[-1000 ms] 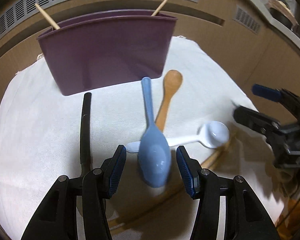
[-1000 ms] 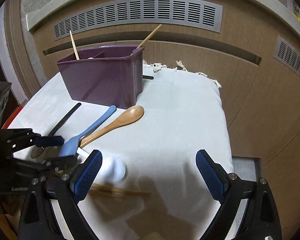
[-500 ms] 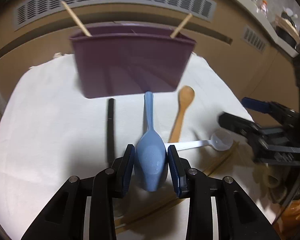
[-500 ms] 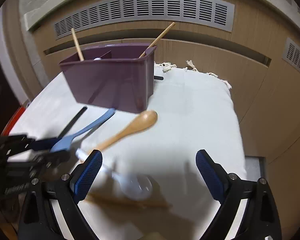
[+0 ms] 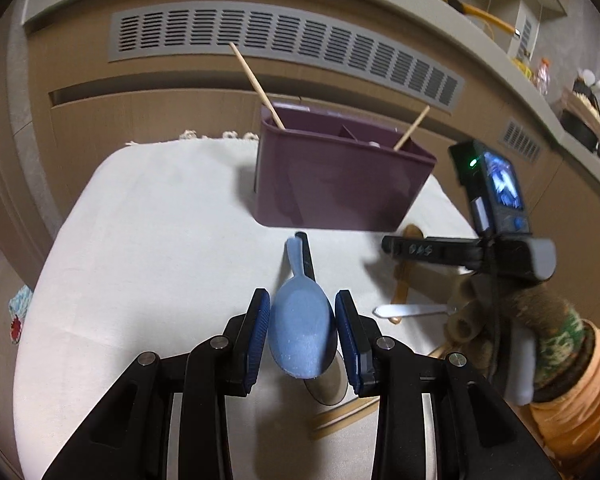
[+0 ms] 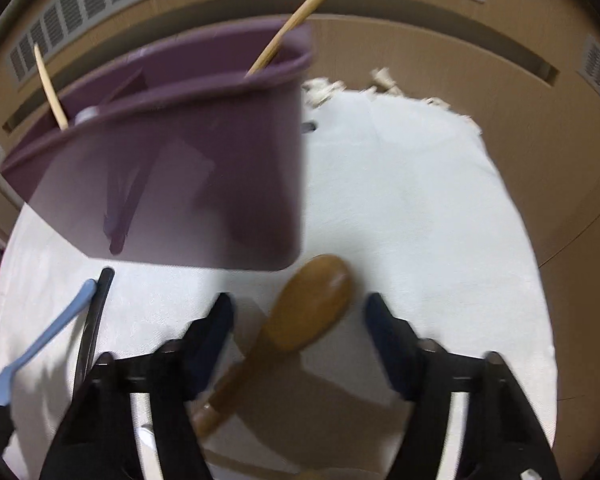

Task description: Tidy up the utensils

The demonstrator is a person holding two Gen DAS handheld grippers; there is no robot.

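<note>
My left gripper [image 5: 302, 312] is shut on the bowl of a blue spoon [image 5: 302, 332], whose handle points toward the purple caddy [image 5: 340, 184]. The spoon hangs above the white cloth [image 5: 160, 260]. A black utensil [image 5: 308, 254] lies under it. My right gripper [image 6: 298, 312] hovers low over a wooden spoon [image 6: 312, 304]. The spoon's bowl lies between the closing jaws, with gaps on both sides. In the left wrist view the right gripper [image 5: 392, 247] covers part of the wooden spoon [image 5: 402, 284]. The blue spoon's handle [image 6: 56, 336] shows at the left of the right wrist view.
Two wooden chopsticks [image 5: 256, 84] stand in the divided caddy [image 6: 180, 184]. A white spoon [image 5: 408, 311] and a pair of chopsticks [image 5: 340, 420] lie on the cloth near a gloved hand [image 5: 520, 320]. A wooden cabinet with vents [image 5: 284, 44] stands behind the cloth.
My left gripper closed on the blue spoon's bowl and lifted it off the cloth. My right gripper moved forward and down over the wooden spoon, and its jaws narrowed.
</note>
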